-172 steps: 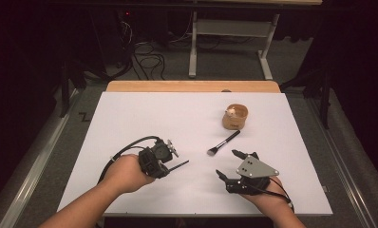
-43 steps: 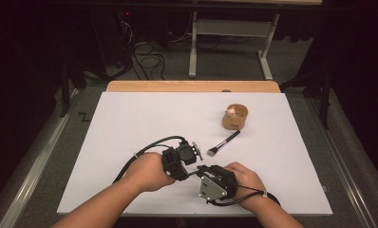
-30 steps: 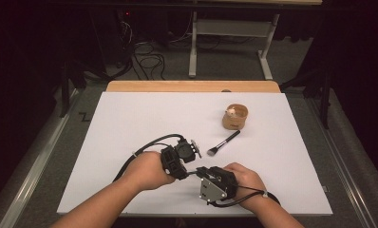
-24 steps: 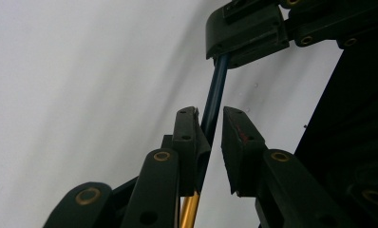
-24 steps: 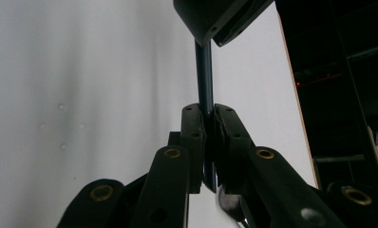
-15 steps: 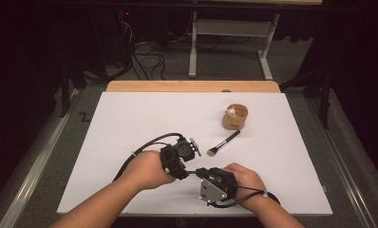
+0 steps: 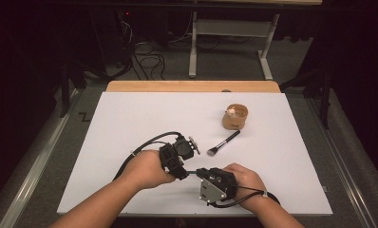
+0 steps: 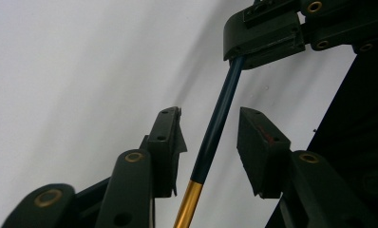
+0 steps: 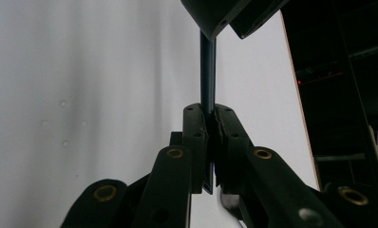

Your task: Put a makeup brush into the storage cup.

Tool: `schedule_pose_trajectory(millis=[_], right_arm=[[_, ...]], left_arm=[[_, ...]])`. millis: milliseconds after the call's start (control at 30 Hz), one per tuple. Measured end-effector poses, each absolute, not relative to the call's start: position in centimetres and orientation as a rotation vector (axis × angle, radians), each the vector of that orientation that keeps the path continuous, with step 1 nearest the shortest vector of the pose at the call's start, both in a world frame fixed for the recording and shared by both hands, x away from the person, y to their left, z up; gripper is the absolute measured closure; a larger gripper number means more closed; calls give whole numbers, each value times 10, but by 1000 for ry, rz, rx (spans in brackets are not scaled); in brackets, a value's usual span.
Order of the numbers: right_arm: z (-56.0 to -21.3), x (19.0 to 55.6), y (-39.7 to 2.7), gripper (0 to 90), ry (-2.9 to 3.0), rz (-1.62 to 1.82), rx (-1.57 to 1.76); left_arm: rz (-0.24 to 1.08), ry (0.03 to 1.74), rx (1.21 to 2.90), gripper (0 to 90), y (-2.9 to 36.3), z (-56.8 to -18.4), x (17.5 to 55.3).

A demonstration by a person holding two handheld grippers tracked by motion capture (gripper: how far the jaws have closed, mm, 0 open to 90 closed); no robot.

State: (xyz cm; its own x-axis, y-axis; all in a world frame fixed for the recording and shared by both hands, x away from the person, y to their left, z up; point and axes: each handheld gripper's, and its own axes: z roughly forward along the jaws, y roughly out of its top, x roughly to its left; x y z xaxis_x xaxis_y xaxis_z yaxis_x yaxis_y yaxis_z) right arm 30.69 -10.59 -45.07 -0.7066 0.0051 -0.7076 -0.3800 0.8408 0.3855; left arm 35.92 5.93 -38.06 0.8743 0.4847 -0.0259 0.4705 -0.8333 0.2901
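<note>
Handover stuff going on near the front edge of the white table point(image 7: 130, 123). Right gripper point(image 9: 210, 124) is clamped tight on the dark blue handle of a thin brush point(image 8: 215, 128), which has a gold band lower down. Its bristle end is cut off at the bottom of the left gripper view, so no idea what the tip looks like. Left gripper point(image 8: 210, 128) has just been opening up: the handle sits between its pads with a gap on both sides, not pinched. From the high view the two grippers are nose to nose and the hands cover most of it; only a sliver of handle peeks out between them. A second brush point(image 7: 223, 143) lies farther back, near a small wooden cup point(image 7: 235, 117); whatever pale thing sits inside is too small to make out.
</note>
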Motion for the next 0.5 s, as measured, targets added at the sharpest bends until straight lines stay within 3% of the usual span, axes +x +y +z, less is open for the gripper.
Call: schedule_pose_trajectory(millis=[500], right_arm=[[-450, 309, -108, 860, 2278, 661, -260]], left_arm=[[77, 727, 2745, 458, 65, -378, 361]])
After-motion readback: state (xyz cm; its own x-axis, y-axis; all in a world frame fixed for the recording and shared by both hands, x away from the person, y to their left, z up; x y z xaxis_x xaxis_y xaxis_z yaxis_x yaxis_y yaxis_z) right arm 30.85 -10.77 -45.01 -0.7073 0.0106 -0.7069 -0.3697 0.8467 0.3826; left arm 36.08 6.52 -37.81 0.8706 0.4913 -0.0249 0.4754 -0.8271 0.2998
